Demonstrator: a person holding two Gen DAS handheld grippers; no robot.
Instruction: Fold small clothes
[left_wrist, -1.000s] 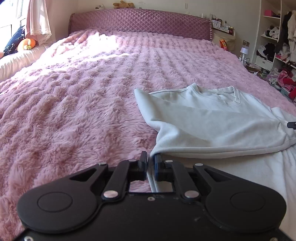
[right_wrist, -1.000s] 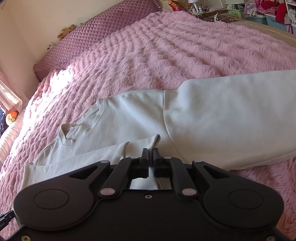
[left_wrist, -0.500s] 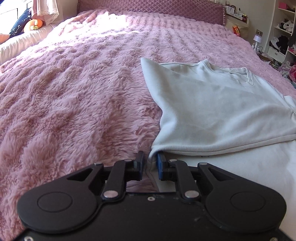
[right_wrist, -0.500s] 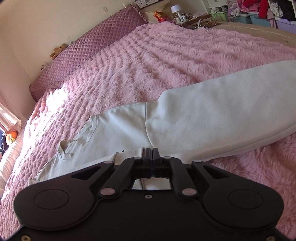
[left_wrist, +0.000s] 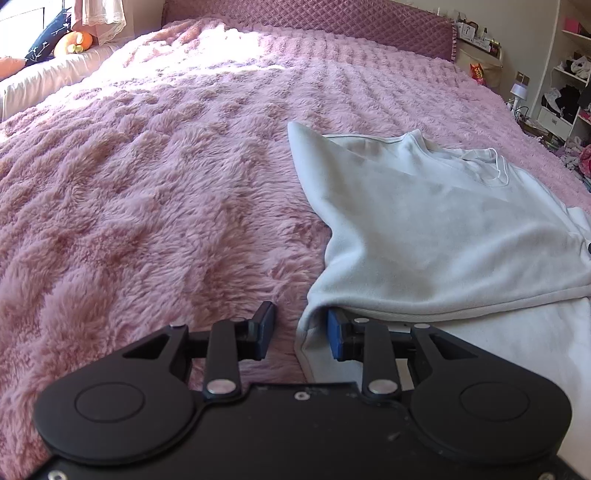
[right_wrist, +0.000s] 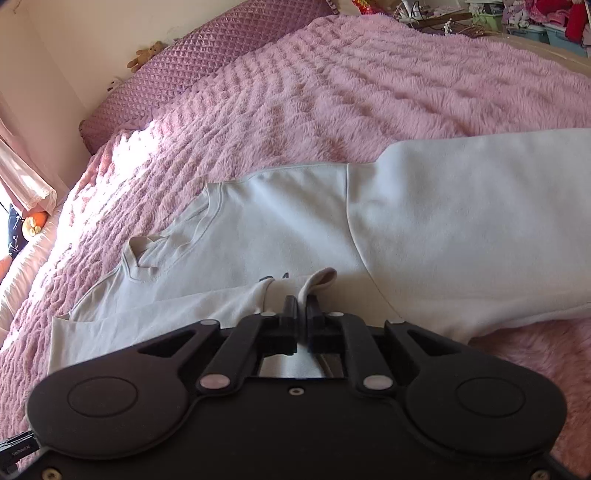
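Left hand-held gripper (left_wrist: 299, 334) is released, jaws spread wide. Folded edge of the pale sweatshirt (left_wrist: 424, 229) sits in the gap, touching the right blue pad; left pad is over bare blanket, not touching cloth.

Right hand-held gripper (right_wrist: 302, 310) is clenched on a small tab of the sweatshirt (right_wrist: 424, 229), pinched fabric sticking up between the fingers.

Sweatshirt lies flat on my side of the bed, on the pink fluffy blanket (left_wrist: 147, 184). From the left wrist view, one layer is folded over the body, collar (left_wrist: 487, 162) toward the headboard (left_wrist: 314, 18). From the right wrist view, one sleeve (right_wrist: 480, 221) runs out wide to the right, and a bit of dark print shows just past the fingers.

Around:
- teddy bear (right_wrist: 146, 55) on top of the headboard
- orange plush (left_wrist: 74, 42) and a dark blue cushion (left_wrist: 48, 33) by the window side, under the curtain (left_wrist: 98, 14)
- snack bag (left_wrist: 477, 72) on the bedside ledge
- open shelves (left_wrist: 569, 81) with clothes at the right, more clothes piled below
- storage bins (right_wrist: 543, 31) past the far bed edge

Nothing between the grippers and the cloth.
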